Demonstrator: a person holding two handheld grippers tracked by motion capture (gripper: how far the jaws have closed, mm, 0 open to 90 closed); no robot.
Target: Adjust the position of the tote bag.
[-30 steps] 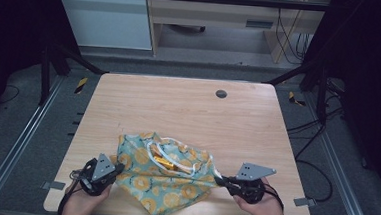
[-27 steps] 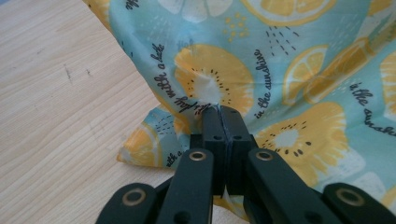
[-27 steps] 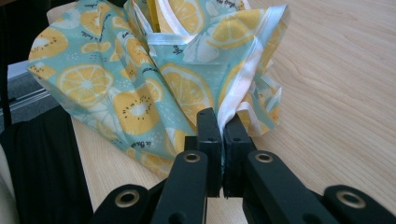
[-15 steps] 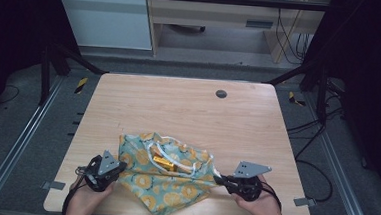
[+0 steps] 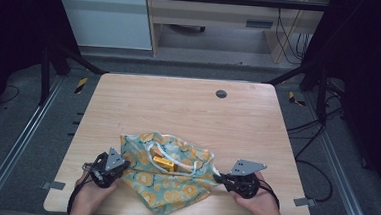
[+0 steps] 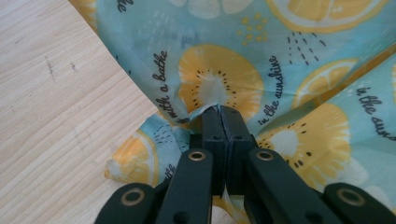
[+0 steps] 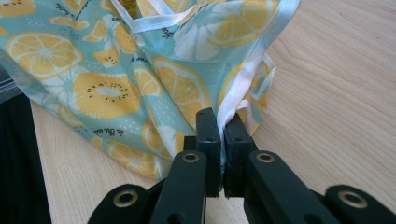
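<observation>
The soft teal cloth bag printed with lemon slices [image 5: 167, 173] lies at the near edge of the wooden tabletop [image 5: 178, 112]; the left tool [image 6: 219, 114] pinches its left side, the right tool [image 7: 220, 119] its white-trimmed hem; limp fabric probably sags (best held by seams); yellow contents [image 5: 164, 163] are partly hidden.

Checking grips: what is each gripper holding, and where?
Left gripper pinches a fold of the bag; right gripper clamps its white-trimmed edge.
</observation>
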